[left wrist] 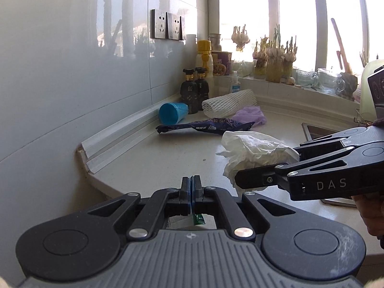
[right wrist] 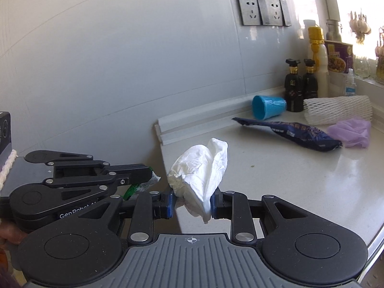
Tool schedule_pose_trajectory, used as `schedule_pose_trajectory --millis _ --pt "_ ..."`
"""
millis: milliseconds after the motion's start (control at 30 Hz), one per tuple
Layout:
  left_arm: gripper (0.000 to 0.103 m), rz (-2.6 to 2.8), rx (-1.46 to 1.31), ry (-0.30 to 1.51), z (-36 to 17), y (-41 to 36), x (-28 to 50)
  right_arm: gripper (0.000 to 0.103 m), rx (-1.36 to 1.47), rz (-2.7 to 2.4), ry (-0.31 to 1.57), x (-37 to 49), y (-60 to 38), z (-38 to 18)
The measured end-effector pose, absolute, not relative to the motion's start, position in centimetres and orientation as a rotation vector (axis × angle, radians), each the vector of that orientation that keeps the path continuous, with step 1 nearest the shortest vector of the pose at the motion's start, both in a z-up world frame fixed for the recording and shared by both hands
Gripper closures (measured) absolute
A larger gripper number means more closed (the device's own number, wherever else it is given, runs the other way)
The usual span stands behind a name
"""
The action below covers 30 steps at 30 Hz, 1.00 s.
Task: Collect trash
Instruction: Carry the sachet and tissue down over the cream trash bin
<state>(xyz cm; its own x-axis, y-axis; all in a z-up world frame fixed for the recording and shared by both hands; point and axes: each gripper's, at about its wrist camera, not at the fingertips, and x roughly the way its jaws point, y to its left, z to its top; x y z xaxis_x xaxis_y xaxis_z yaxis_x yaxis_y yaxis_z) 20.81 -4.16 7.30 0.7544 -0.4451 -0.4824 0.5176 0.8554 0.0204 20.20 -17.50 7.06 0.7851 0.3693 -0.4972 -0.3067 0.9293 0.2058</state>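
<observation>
My left gripper (left wrist: 191,187) is shut on a small green-and-white wrapper (left wrist: 198,219), which pokes out under its fingers; the right wrist view shows that wrapper (right wrist: 153,180) at the left gripper's (right wrist: 150,175) tip. My right gripper (right wrist: 192,201) is shut on a crumpled white tissue (right wrist: 201,165) and holds it over the counter's front edge. From the left wrist view, the right gripper (left wrist: 264,165) reaches in from the right with the tissue (left wrist: 252,148). On the counter beyond lie a dark blue snack wrapper (left wrist: 206,126), a tipped blue cup (left wrist: 171,113), a white foam net sleeve (left wrist: 229,103) and a purple glove (left wrist: 249,115).
Dark bottles (left wrist: 194,91), a yellow-capped bottle (left wrist: 204,57) and a noodle cup (left wrist: 222,63) stand in the back corner. A sink (left wrist: 314,129) is at the right. Garlic jars (left wrist: 273,62) line the windowsill. Wall sockets (left wrist: 168,25) sit on the tiled wall.
</observation>
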Motion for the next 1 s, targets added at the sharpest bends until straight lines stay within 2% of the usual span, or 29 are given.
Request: schedule_pose_trajectory --millis 567,1000 --pt "0.102 -0.435 0.051 0.588 1.0 2.3 16.7 0.077 0.082 0.475 0.66 16.7 -10.0 0.6" --pt "0.102 -0.384 -0.116 0.765 -9.5 5.2 15.1 0.077 0.085 0.465 0.819 16.0 -7.1 -11.3"
